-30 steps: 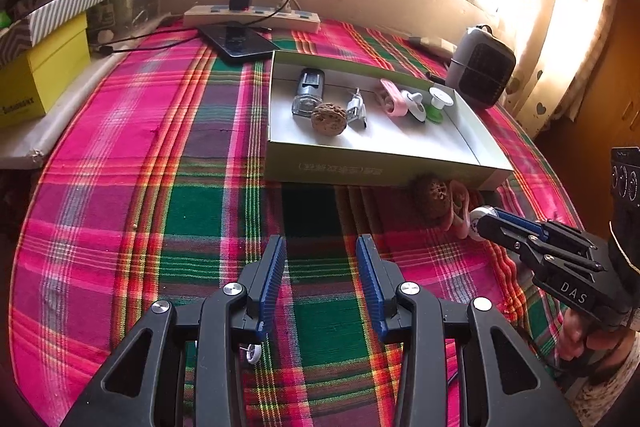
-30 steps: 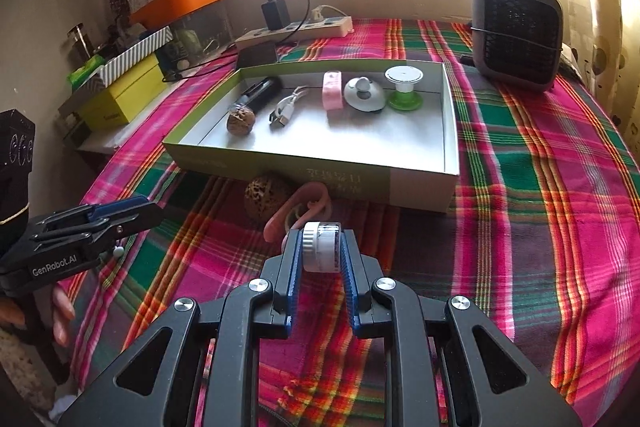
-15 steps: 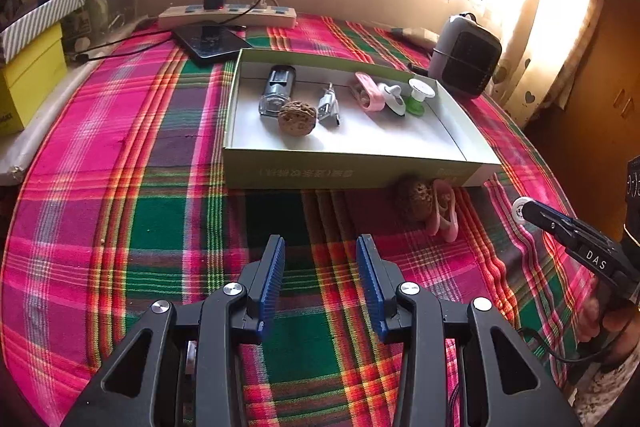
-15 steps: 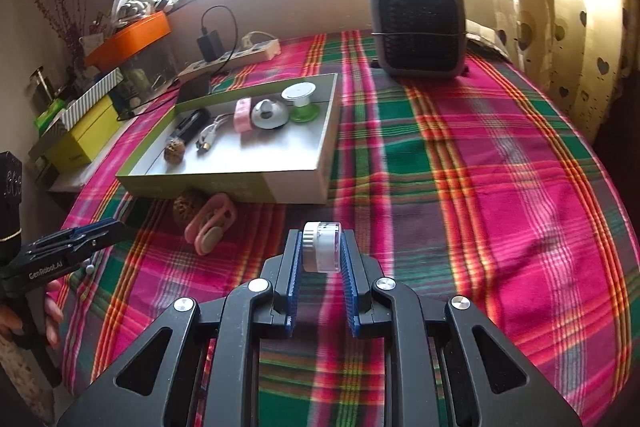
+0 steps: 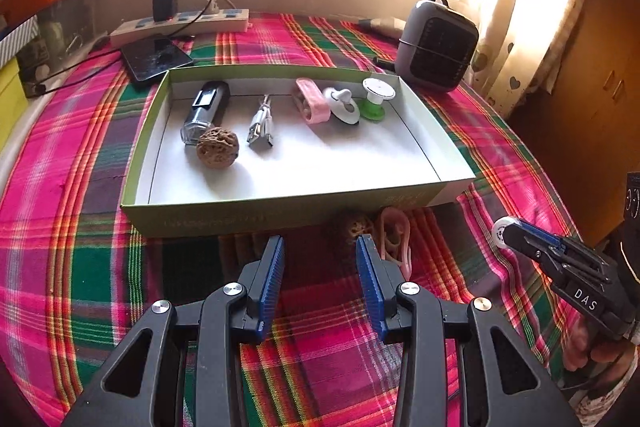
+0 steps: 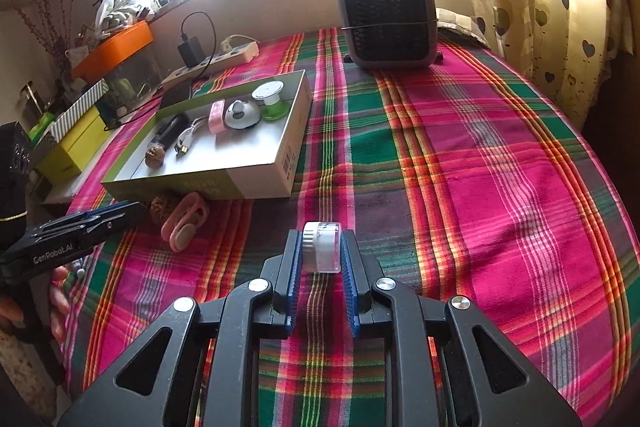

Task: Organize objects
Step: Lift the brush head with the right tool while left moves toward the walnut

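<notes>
My right gripper (image 6: 322, 249) is shut on a small white round container (image 6: 322, 247) and holds it above the plaid cloth, right of the green shallow box (image 6: 256, 183). It also shows at the right of the left wrist view (image 5: 505, 233). My left gripper (image 5: 320, 259) is open and empty, just in front of the box (image 5: 280, 215). A walnut (image 5: 354, 227) and a pink clip (image 5: 396, 239) lie on the cloth between its fingers and the box wall. Inside the box lie a dark bottle (image 5: 206, 111), a walnut (image 5: 217, 147), a USB cable (image 5: 261, 127), a pink piece (image 5: 312, 101), a white knob (image 5: 342, 105) and a green spool (image 5: 374, 99).
A grey heater (image 6: 386, 19) stands at the back right of the table. A power strip (image 5: 180, 25) with a charger and a phone (image 5: 156, 57) lie behind the box. Yellow and orange boxes (image 6: 76, 143) stack at the left edge. A curtain hangs at the right.
My left gripper has moved forward toward the box front, staying open. My right gripper has swung right and back with the white container still held.
</notes>
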`<state>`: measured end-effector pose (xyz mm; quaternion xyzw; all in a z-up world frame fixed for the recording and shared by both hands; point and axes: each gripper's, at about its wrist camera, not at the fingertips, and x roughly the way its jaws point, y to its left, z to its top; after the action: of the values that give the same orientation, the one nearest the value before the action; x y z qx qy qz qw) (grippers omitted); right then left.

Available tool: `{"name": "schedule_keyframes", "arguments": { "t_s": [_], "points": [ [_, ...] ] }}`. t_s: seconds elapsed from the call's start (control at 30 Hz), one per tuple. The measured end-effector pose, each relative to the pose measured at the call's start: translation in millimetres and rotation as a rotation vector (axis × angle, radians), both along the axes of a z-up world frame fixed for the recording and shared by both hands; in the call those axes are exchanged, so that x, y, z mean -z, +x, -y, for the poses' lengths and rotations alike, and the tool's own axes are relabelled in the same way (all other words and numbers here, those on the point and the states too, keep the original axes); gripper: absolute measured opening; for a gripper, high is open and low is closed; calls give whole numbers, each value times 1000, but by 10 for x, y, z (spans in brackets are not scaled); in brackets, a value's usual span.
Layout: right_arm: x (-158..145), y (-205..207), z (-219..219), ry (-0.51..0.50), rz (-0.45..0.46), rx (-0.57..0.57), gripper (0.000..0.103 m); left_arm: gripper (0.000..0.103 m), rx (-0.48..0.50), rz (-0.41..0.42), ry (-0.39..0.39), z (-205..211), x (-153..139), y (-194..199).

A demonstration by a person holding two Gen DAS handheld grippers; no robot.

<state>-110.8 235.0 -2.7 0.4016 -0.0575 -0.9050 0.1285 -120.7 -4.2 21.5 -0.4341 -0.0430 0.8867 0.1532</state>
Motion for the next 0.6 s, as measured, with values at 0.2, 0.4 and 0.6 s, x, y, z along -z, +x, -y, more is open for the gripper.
{"name": "schedule_keyframes", "arguments": {
  "t_s": [0.2, 0.4, 0.6],
  "points": [
    [13, -11, 22, -5, 4, -14, 20, 35, 8, -2, 2, -108, -14, -45],
    [13, -9, 45, -11, 3, -29, 20, 35, 13, 10, 0, -165, 15, -43],
    [22, -24, 64, -12, 8, -40, 20, 35, 14, 26, 16, -200, 54, -78]
  ]
}}
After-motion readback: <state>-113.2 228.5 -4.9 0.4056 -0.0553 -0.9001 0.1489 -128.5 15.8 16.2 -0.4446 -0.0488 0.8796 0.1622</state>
